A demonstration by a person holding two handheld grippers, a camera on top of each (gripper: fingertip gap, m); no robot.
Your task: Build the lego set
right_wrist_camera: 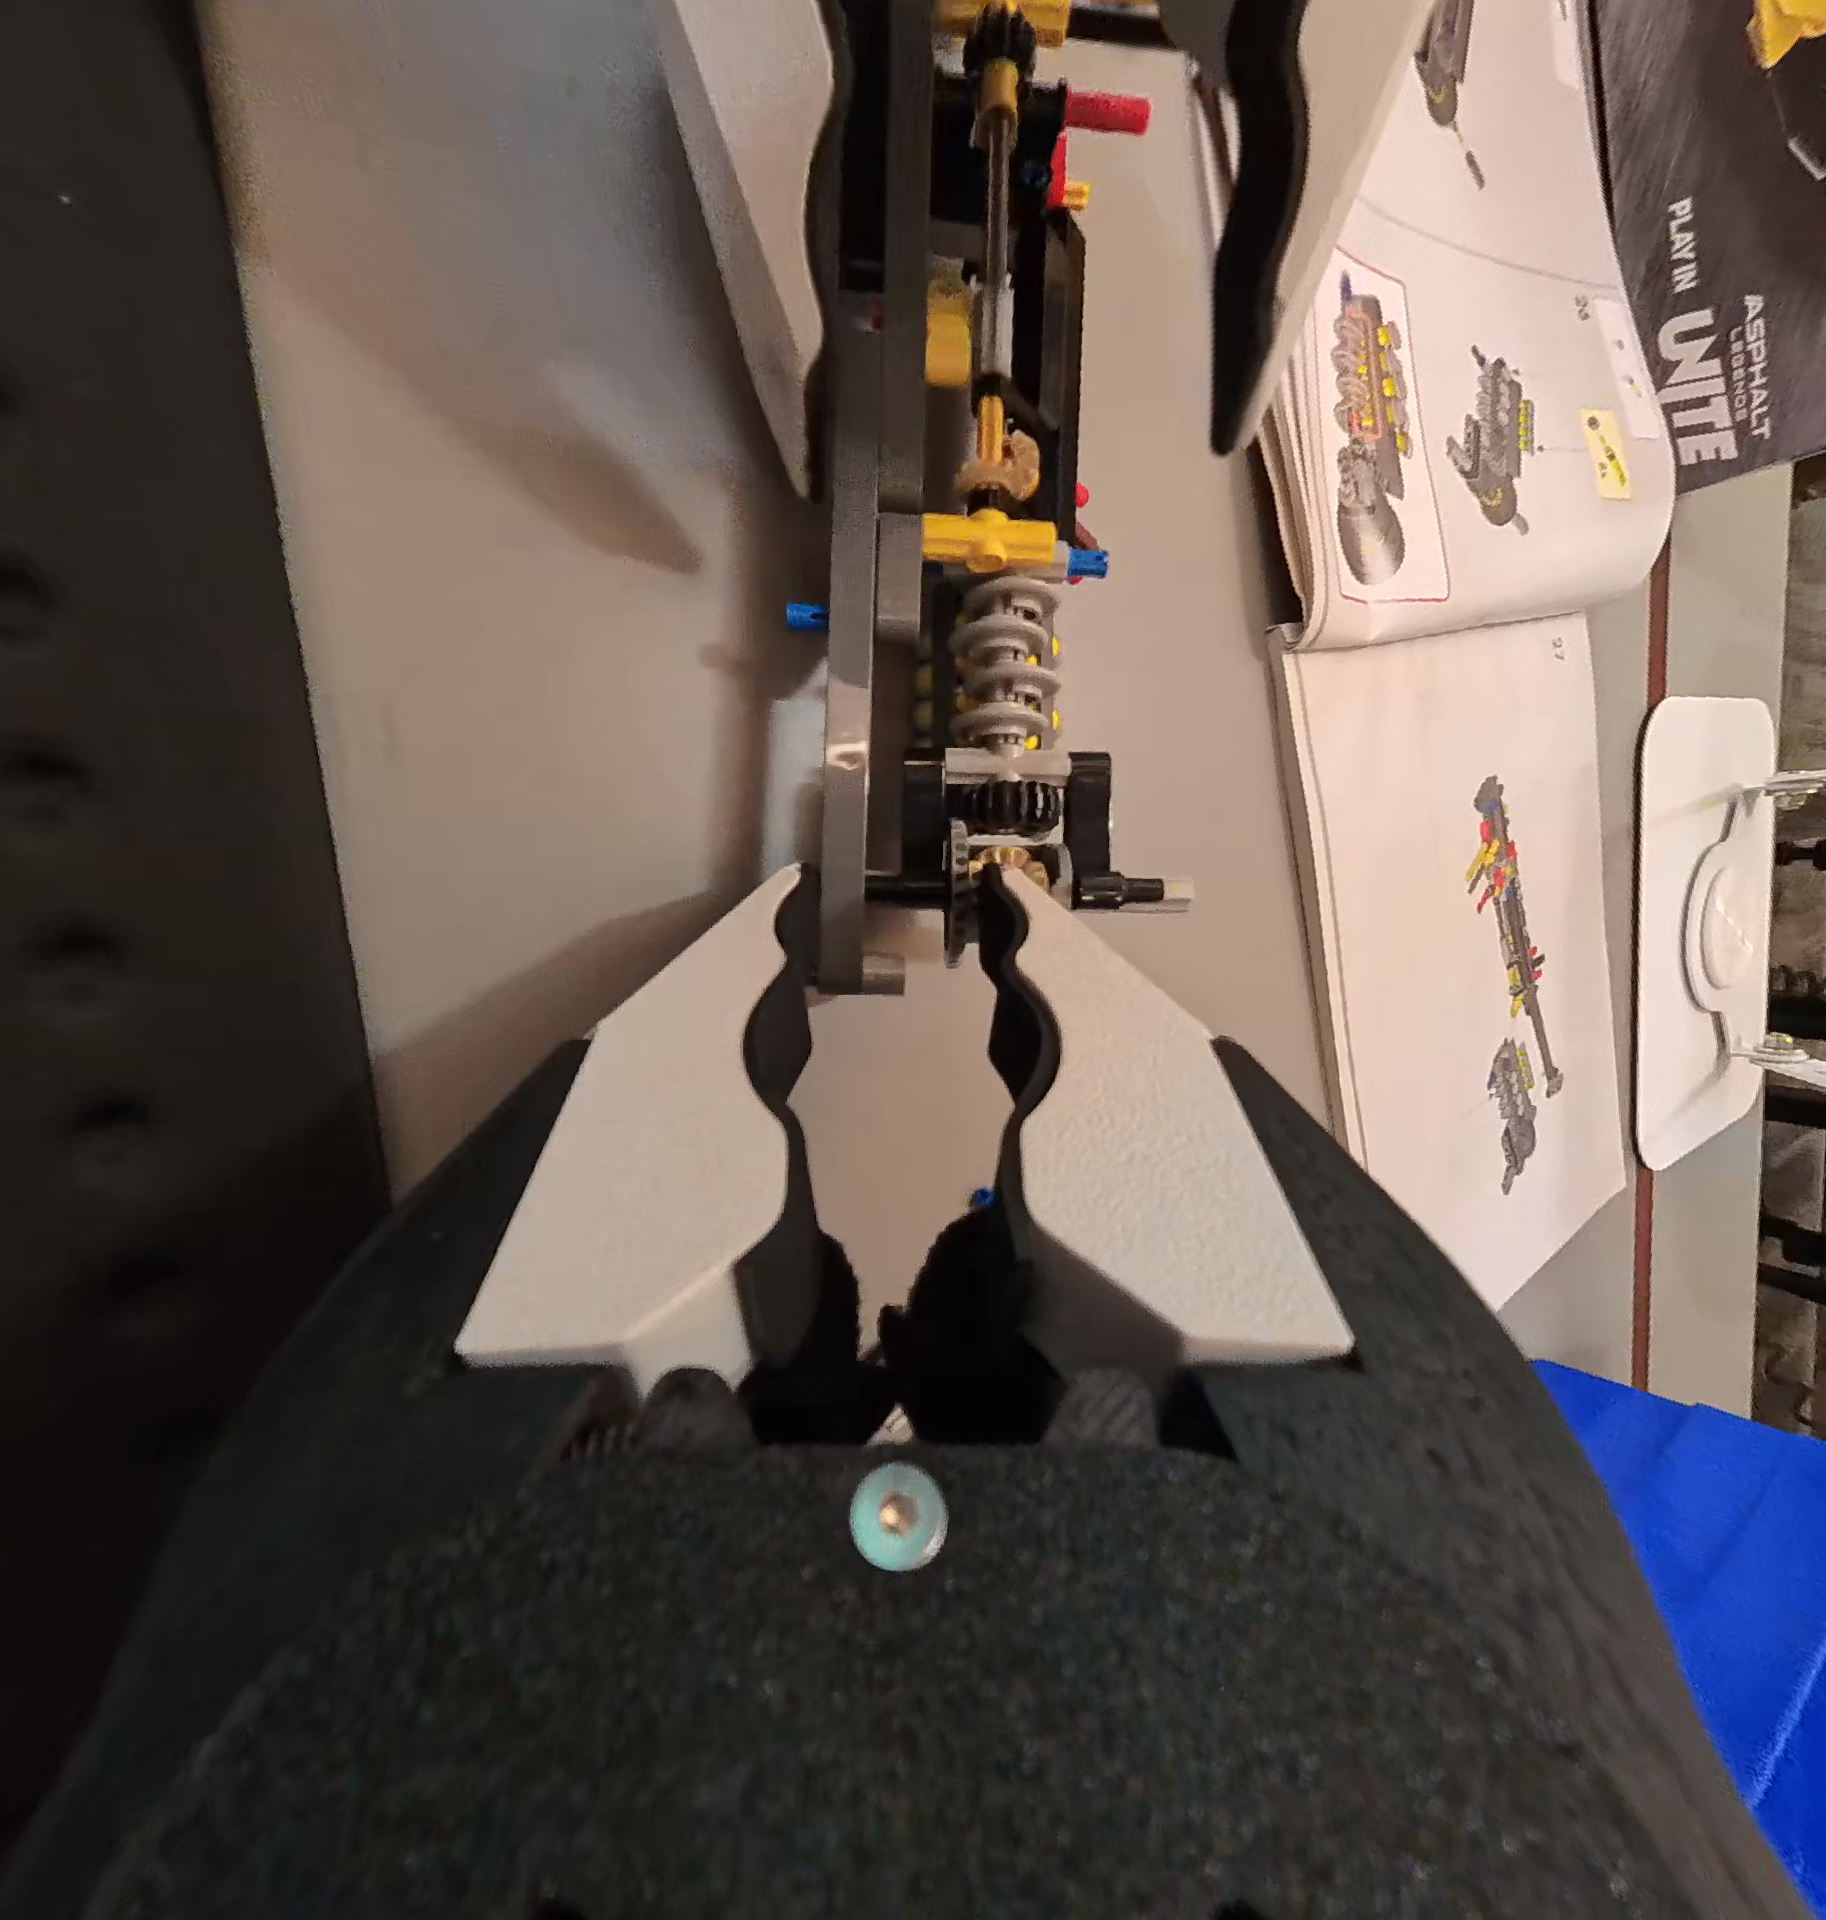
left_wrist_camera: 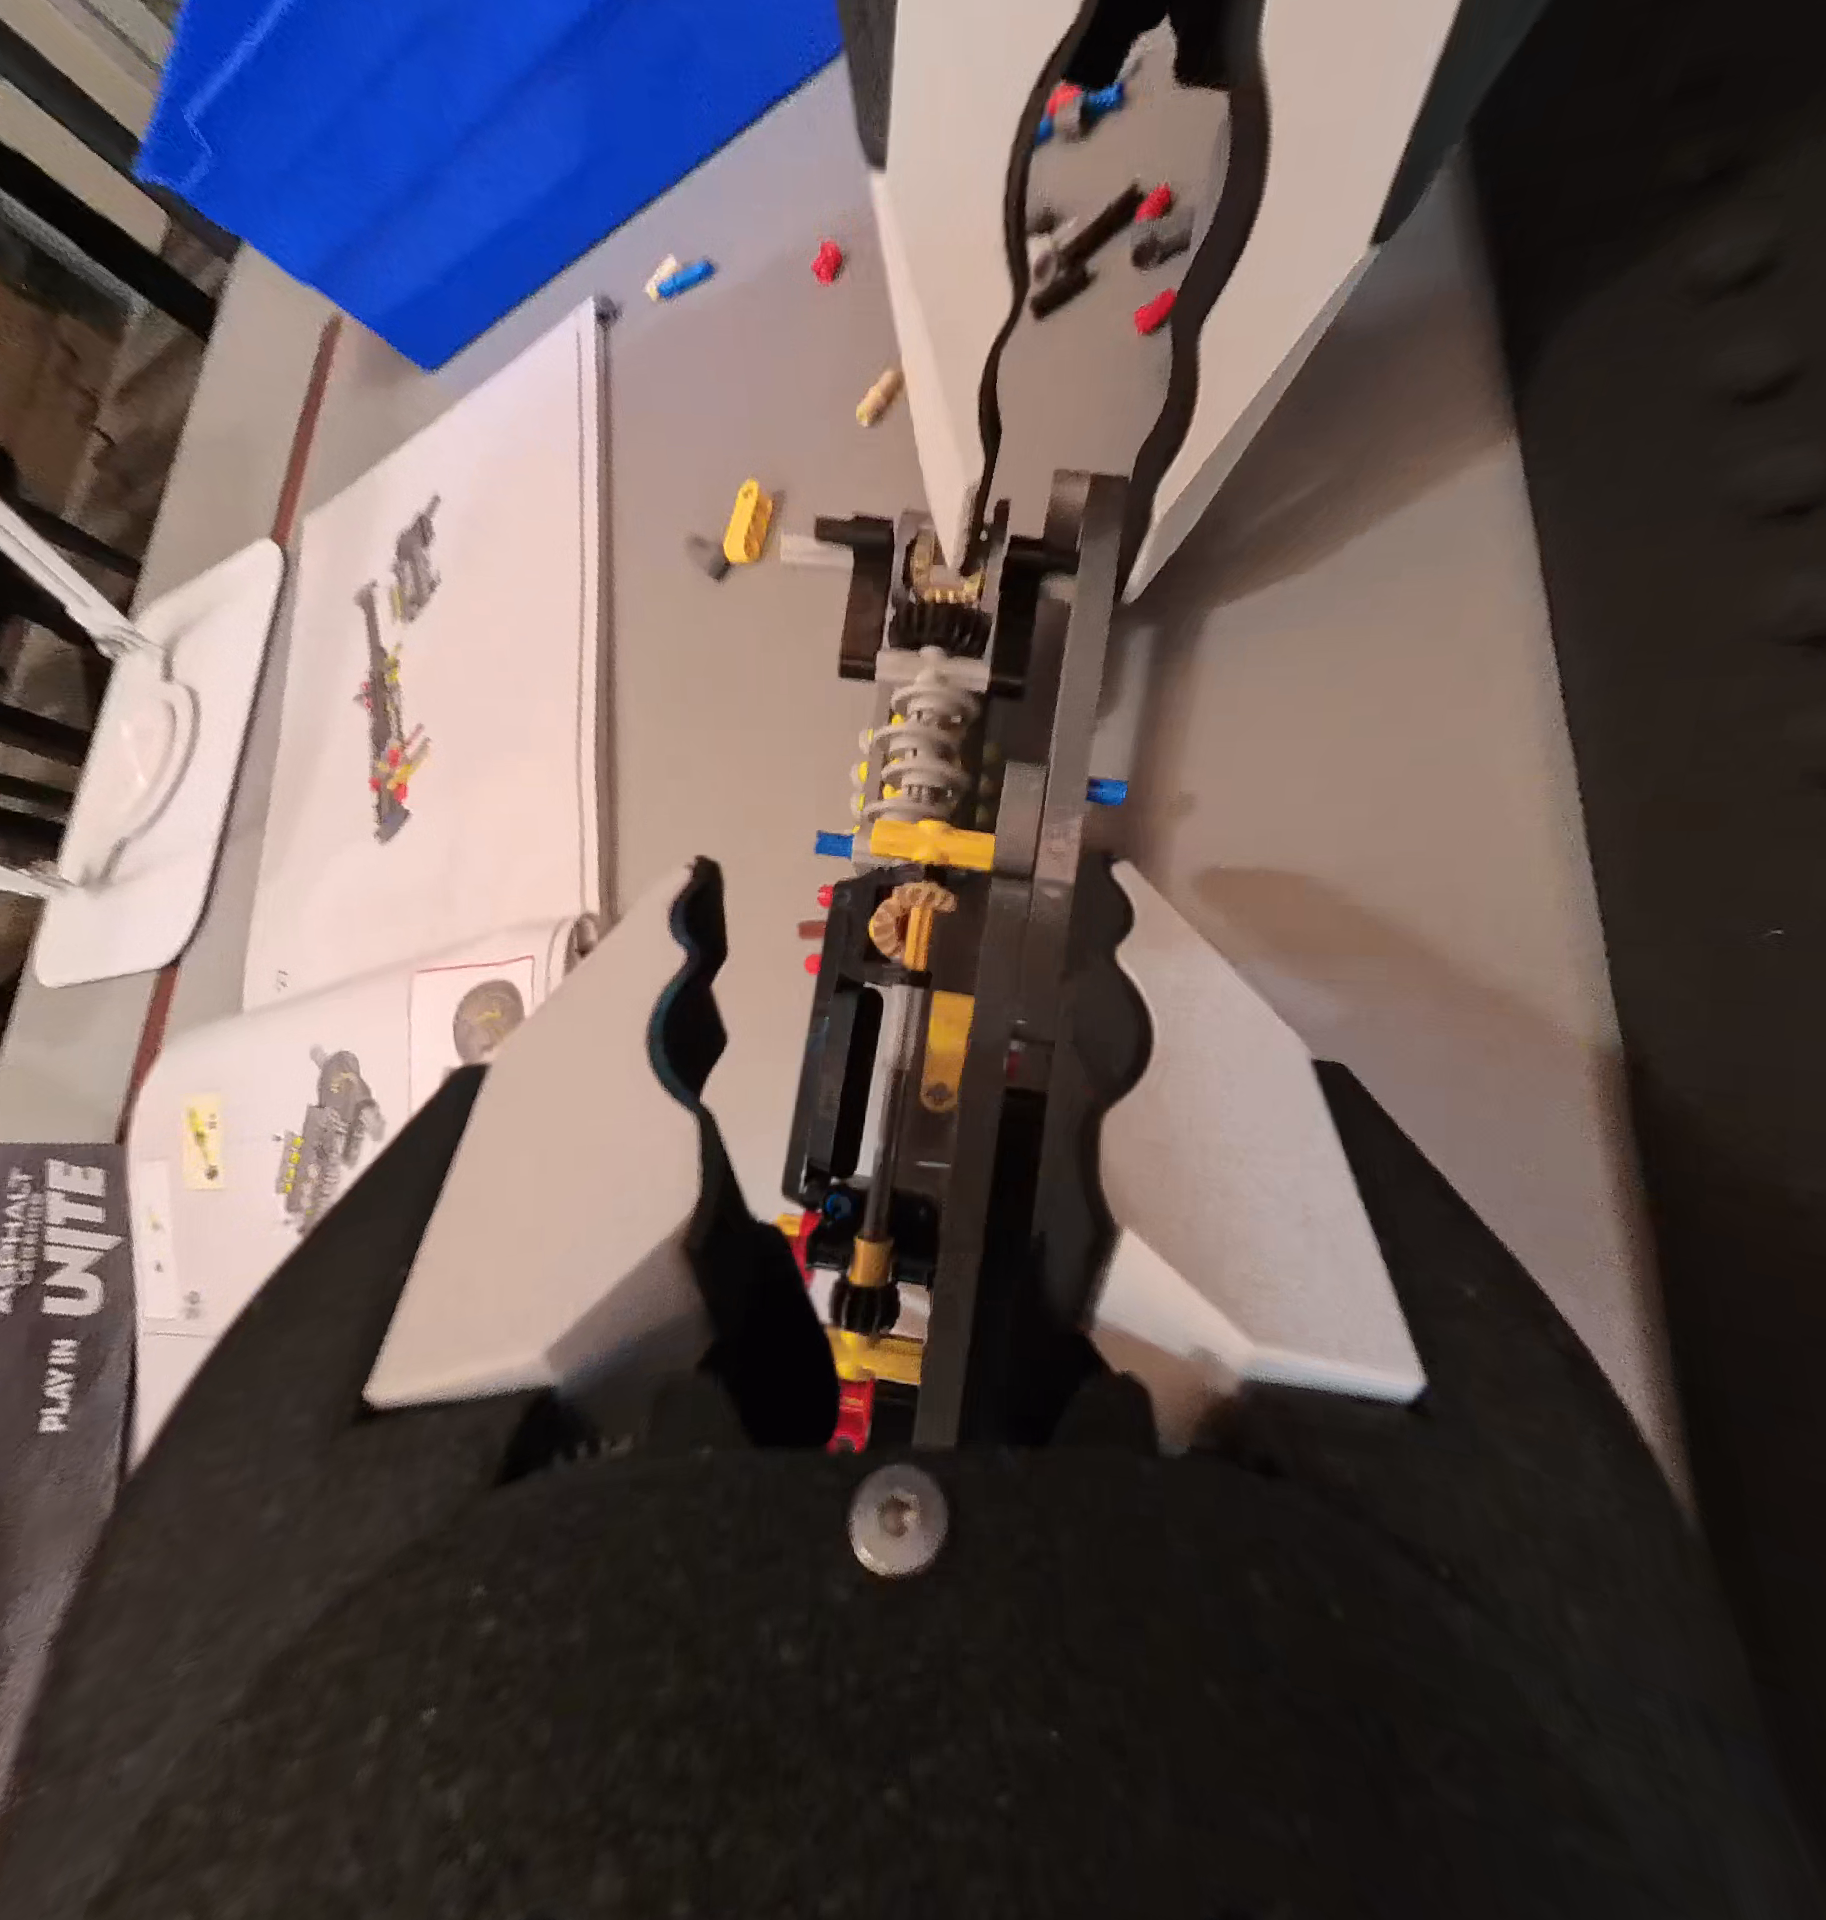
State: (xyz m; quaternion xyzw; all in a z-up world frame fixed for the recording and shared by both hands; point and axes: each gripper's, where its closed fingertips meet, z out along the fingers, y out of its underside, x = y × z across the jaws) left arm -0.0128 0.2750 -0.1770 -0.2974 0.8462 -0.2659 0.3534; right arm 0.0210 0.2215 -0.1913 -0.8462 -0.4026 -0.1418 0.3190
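Left wrist view shows the long lego assembly [left_wrist_camera: 950, 935] lying lengthwise between the left gripper [left_wrist_camera: 919, 914], whose fingers stand fairly wide: the right-hand finger [left_wrist_camera: 1231, 1143] lies against the dark grey side beam, while the other finger [left_wrist_camera: 576, 1143] appears clear of the build, so whether it truly clamps the model I cannot tell. At the far end the right gripper [right_wrist_camera: 898, 883] is nearly closed, its tips pinching around the grey beam end and the gears there. The model sits over the grey table [right_wrist_camera: 493, 520], beside the open instruction booklet [right_wrist_camera: 1460, 831]; loose pieces [left_wrist_camera: 753, 514] lie scattered past it, near a blue bin [left_wrist_camera: 452, 156]. The risk, as I judge it, is at the gear end — a squeeze or twist from the right tips could pop the small tan gear [right_wrist_camera: 1008, 862] off its axle or bend the chassis, since the left side may offer only one-sided support — and the model could swing or drop.
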